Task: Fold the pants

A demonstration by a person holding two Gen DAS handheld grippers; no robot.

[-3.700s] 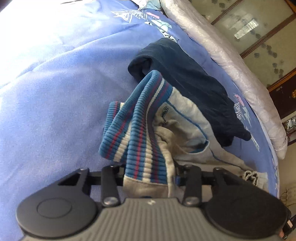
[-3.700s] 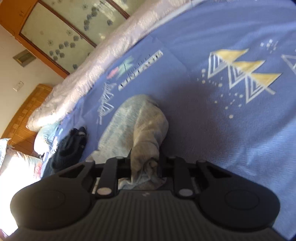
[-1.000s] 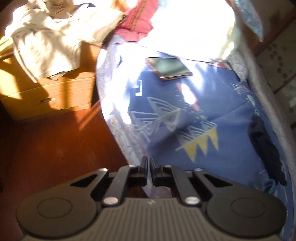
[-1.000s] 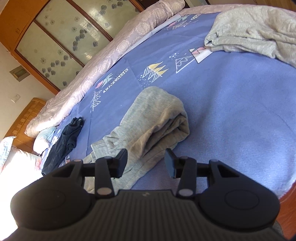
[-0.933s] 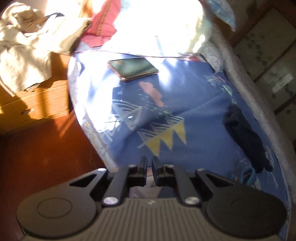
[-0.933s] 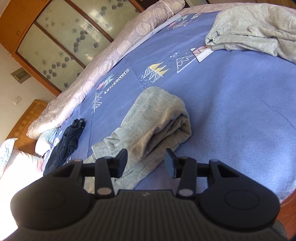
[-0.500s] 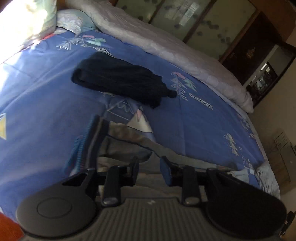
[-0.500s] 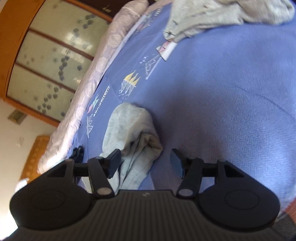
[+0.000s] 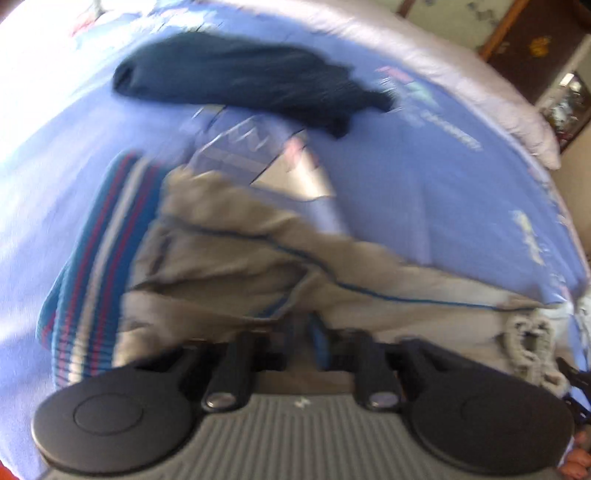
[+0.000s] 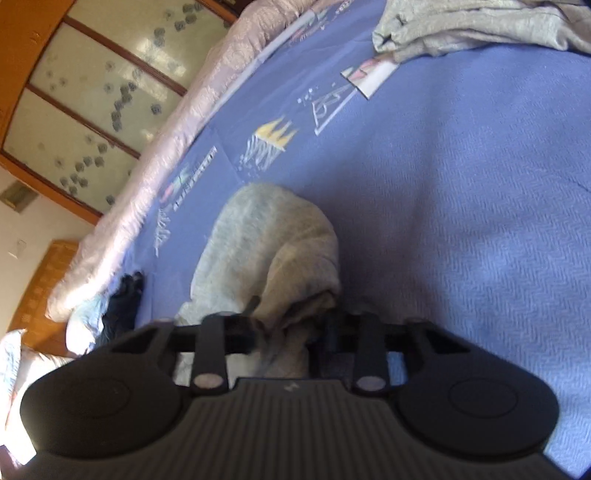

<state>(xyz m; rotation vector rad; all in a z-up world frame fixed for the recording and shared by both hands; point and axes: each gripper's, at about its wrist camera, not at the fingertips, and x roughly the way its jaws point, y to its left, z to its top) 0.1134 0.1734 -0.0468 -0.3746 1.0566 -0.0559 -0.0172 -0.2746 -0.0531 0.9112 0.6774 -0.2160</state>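
Grey pants [image 9: 240,266] with a blue, red and white striped waistband [image 9: 107,258] lie crumpled on the blue bedsheet [image 9: 424,177]. My left gripper [image 9: 304,332] is shut on the grey cloth just right of the waistband, and the cloth drapes over its fingers. The view is blurred. In the right wrist view the other, folded end of the pants [image 10: 266,243] runs into my right gripper [image 10: 288,332]. Its jaws are closing, and bunched cloth fills the gap between them.
A dark navy garment [image 9: 236,77] lies beyond the pants, also seen as a dark heap [image 10: 123,299]. Another grey garment [image 10: 480,26] sits at the far end of the sheet [image 10: 461,221]. A pale quilt [image 10: 166,147] lines the bed's far side below wardrobe doors [image 10: 92,92].
The left gripper swung from the bed's edge over the floor to the pants, opened, then shut on the cloth. The right gripper sank onto the folded end and narrowed around it.
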